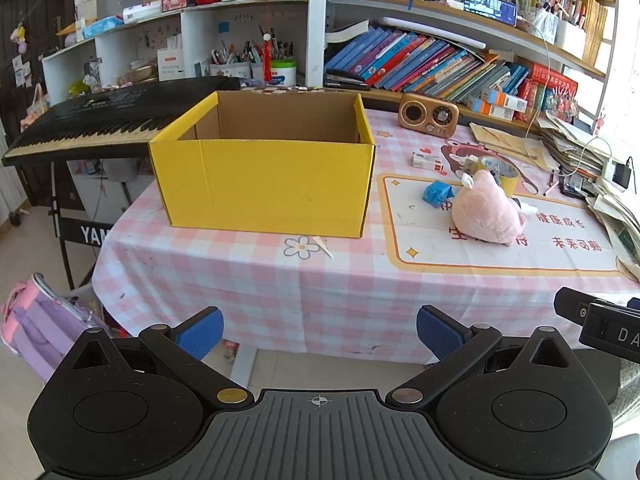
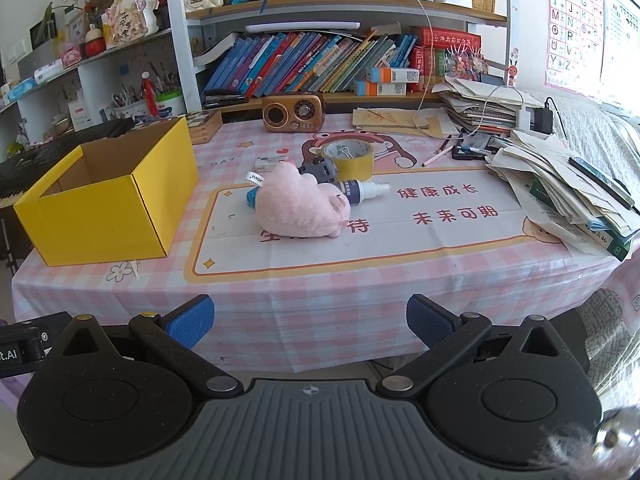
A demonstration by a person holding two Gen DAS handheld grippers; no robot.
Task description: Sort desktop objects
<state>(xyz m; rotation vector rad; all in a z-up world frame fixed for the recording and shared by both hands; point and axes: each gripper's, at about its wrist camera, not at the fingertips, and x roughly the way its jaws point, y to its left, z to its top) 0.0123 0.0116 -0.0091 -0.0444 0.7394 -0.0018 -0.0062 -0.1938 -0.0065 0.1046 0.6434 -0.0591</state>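
Yellow cardboard box (image 2: 106, 204) sits open on the checked tablecloth (image 2: 360, 280), well left of the pink plush toy (image 2: 300, 206). Left gripper (image 1: 319, 334) and right gripper (image 2: 310, 322) hang before the table edge, jaws spread wide, holding nothing.

The left gripper (image 1: 319, 333) is held level with its two blue-padded fingers (image 1: 200, 332) spread wide apart and nothing between them. The right gripper (image 2: 310, 322) is in the same pose, its blue pads (image 2: 430, 320) far apart and bare, gripping nothing. The two are side by side: a black part of the right gripper shows at the right edge of the left wrist view, and a black part of the left one shows at the left edge of the right wrist view.
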